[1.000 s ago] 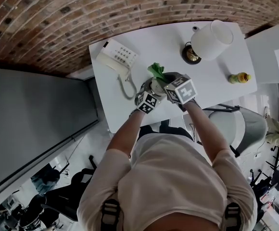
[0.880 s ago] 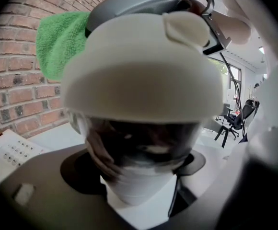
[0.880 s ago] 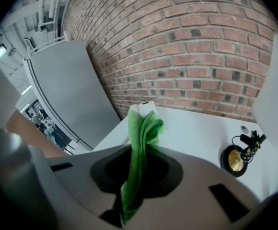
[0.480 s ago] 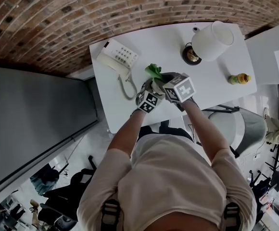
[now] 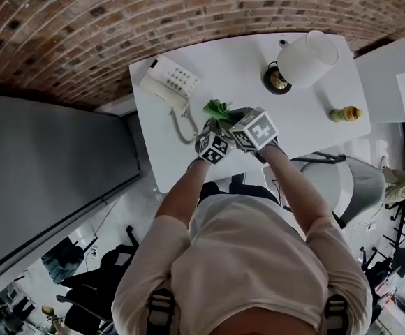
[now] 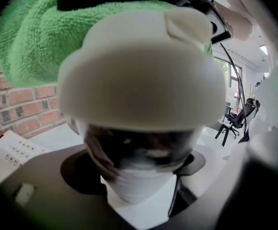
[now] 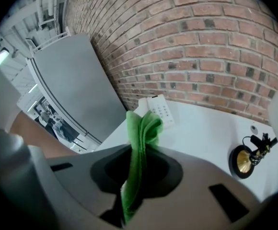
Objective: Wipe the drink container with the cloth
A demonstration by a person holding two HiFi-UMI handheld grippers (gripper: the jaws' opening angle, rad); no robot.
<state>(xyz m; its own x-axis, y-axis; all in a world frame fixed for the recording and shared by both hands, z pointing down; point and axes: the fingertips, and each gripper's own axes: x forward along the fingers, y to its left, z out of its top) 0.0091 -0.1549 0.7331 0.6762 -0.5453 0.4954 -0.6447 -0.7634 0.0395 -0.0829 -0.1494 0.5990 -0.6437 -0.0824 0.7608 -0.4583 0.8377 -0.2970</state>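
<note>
Wiping step, above the table [image 5: 237, 68].
Left gripper [image 5: 215, 139] clamped on drink container [image 6: 144, 80]; right gripper [image 5: 241, 124] pinching cloth [image 7: 138, 143] over its lid. Suggest: hold the cup steady, press lightly, sweep round.

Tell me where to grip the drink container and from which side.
Grip the drink container by its narrow body below the wide lid, from the side, as the left hand-held gripper does: the overhanging lid stops slipping and leaves the top free for the green cloth.
</note>
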